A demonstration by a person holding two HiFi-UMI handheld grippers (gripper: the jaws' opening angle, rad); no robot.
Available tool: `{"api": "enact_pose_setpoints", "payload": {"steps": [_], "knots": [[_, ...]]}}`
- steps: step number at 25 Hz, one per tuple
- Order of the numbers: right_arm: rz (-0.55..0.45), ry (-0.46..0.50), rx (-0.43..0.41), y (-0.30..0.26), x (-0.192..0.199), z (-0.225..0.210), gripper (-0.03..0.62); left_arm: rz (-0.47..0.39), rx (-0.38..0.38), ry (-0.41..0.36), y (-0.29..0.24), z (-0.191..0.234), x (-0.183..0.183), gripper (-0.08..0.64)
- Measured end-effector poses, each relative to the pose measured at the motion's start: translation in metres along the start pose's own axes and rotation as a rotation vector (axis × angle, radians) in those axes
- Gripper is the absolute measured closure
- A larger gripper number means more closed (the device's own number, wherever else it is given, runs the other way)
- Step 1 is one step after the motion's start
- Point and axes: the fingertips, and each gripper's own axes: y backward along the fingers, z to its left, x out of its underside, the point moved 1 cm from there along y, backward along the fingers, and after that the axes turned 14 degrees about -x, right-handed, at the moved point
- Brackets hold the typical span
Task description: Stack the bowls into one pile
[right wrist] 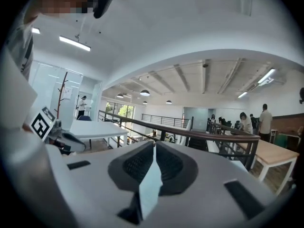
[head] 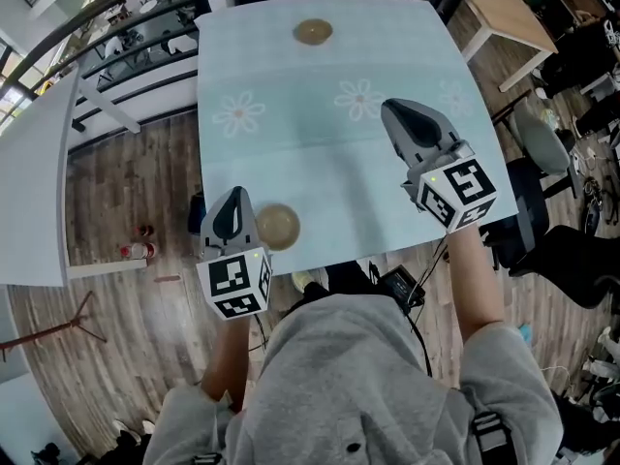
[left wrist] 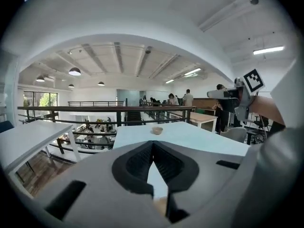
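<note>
Two tan bowls are on the pale blue flowered table (head: 320,153). One bowl (head: 313,32) stands near the far edge and shows small in the left gripper view (left wrist: 157,130). The other bowl (head: 278,227) rests by the near edge, just right of my left gripper (head: 232,201). That gripper's jaws meet at the tips (left wrist: 152,146), with nothing between them, and a tan patch of the near bowl (left wrist: 161,205) shows low through their gap. My right gripper (head: 397,114) hovers over the table's right side, shut and empty (right wrist: 154,145).
A white table (head: 34,182) stands to the left across a wooden floor. A black railing (head: 136,17) runs behind the table. A wooden table (head: 509,13) and dark office chairs (head: 542,143) are at the right. People stand in the background (left wrist: 187,98).
</note>
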Motion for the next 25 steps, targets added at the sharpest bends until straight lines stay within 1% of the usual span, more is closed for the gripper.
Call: {"api": "enact_pose_setpoints", "payload": {"steps": [2, 5, 7, 9, 14, 19, 23, 25], "knots": [[-0.028, 0.028, 0.019, 0.003, -0.024, -0.024, 0.555, -0.002, -0.015, -0.003, -0.005, 0.001, -0.007, 0.545], [-0.030, 0.120, 0.045, 0.000, -0.054, -0.057, 0.555, -0.008, -0.037, -0.006, -0.017, 0.002, -0.019, 0.545], [-0.028, 0.164, 0.047, -0.007, -0.065, -0.071, 0.555, -0.011, -0.051, -0.008, -0.026, 0.004, -0.025, 0.545], [-0.022, 0.179, 0.040, -0.017, -0.066, -0.083, 0.555, -0.008, -0.060, -0.007, -0.036, 0.004, -0.030, 0.545], [0.015, 0.156, 0.003, -0.054, -0.041, -0.110, 0.554, 0.015, -0.076, -0.011, -0.066, 0.001, -0.036, 0.545], [0.086, 0.169, -0.028, -0.093, -0.009, -0.133, 0.552, 0.043, -0.089, -0.010, -0.094, 0.001, -0.036, 0.545], [0.131, 0.162, -0.060, -0.121, 0.014, -0.157, 0.552, 0.072, -0.106, -0.007, -0.115, 0.002, -0.030, 0.545], [0.164, 0.177, -0.073, -0.139, 0.027, -0.167, 0.552, 0.088, -0.113, -0.015, -0.127, 0.005, -0.025, 0.545]]}}
